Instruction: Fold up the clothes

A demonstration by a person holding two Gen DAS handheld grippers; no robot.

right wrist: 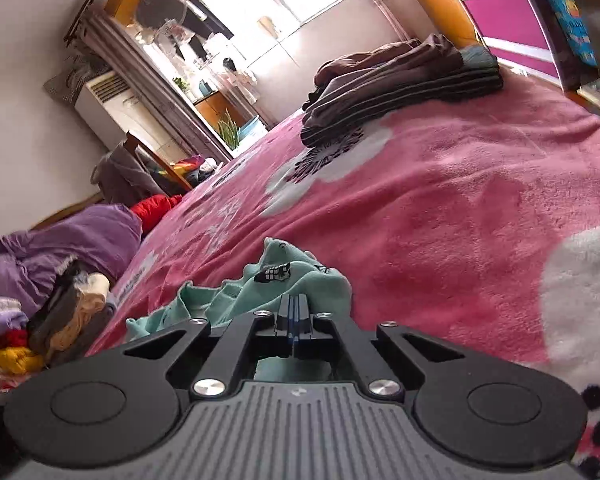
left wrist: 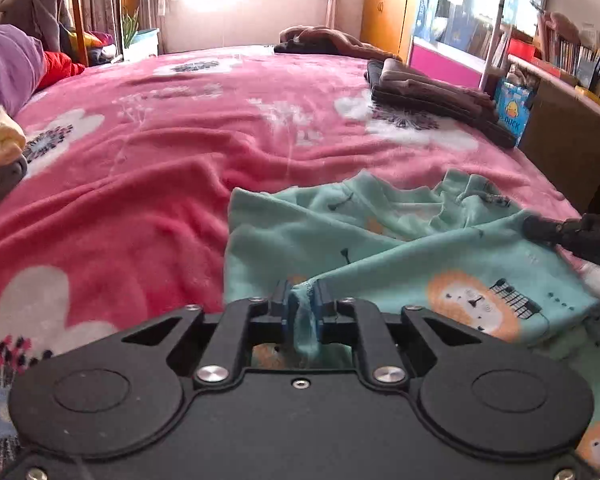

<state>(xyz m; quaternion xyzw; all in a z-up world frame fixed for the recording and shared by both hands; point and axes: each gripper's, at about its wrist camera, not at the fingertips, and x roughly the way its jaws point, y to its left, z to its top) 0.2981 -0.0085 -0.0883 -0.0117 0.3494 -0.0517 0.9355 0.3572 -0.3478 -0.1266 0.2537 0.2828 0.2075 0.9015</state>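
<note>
**Both grippers pinch the mint garment on the pink bed**

The left gripper (left wrist: 303, 298) has its blue-padded fingers (left wrist: 323, 300) closed on a bunched edge of the mint-green printed garment (left wrist: 340, 236), a strip of cloth hanging down between them. The garment lies crumpled on the pink floral blanket (left wrist: 140, 184) covering the bed, spreading from the gripper toward 2 o'clock in the left wrist view; a lion print with a keyboard pattern shows at 3 o'clock.

The right gripper (right wrist: 294, 312) also has its fingers pressed together, and the mint cloth rises ruffled just ahead of them; it seems to be caught between them, though the contact itself is hard to make out. In the left wrist view this gripper's dark tip enters from the right edge, against the garment's far side.

A stack of folded brown clothes (left wrist: 432, 100) sits on the blanket at 1 o'clock, well apart from the garment. A pile of unfolded clothes (right wrist: 52, 304) lies at 9 o'clock in the right wrist view, beside a purple bundle (right wrist: 80, 240).
</note>
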